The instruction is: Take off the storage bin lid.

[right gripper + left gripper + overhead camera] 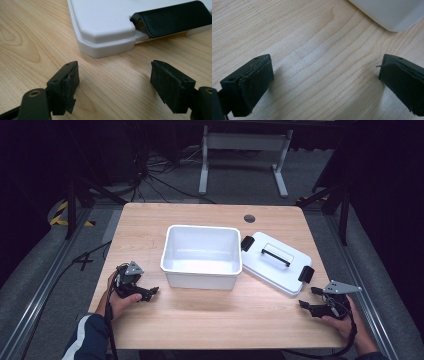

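An empty white plastic bin (201, 255) stands at the middle of the wooden table (210, 320). Its white lid (276, 262), with a black handle and black clips, lies flat to the right of it. My left gripper (154, 293) rests open on the table left of the bin's near corner (392, 15), nothing between its jaws. My right gripper (307, 298) is open just short of the lid's near corner (107, 42), close to one black clip (172, 18), touching nothing.
A round grommet hole (249, 218) sits near the table's far edge. Cables and a white desk frame (245, 150) lie on the floor beyond. Bare wood stretches along the table's near side between the two grippers.
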A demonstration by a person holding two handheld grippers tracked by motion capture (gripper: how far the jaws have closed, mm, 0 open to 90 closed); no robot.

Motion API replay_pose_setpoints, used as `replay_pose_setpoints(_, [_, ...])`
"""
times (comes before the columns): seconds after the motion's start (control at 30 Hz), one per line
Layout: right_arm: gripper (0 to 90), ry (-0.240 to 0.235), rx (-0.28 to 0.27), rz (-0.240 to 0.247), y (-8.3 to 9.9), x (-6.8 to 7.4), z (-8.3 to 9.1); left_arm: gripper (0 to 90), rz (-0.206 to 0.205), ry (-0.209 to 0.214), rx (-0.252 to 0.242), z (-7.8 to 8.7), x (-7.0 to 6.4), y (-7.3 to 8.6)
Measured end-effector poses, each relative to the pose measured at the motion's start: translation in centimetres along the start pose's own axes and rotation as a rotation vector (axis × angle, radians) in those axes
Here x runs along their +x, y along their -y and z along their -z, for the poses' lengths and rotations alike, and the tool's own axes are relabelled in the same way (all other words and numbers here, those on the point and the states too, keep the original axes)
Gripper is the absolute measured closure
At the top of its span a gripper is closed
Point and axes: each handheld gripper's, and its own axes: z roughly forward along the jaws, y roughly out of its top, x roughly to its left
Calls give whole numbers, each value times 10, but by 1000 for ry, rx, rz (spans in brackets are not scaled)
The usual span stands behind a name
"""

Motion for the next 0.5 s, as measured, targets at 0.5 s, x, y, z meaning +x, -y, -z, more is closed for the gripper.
replay_pose_setpoints(0.5, [230, 9, 1, -8, 0, 0, 0, 2, 6, -1, 2, 0, -1, 0])
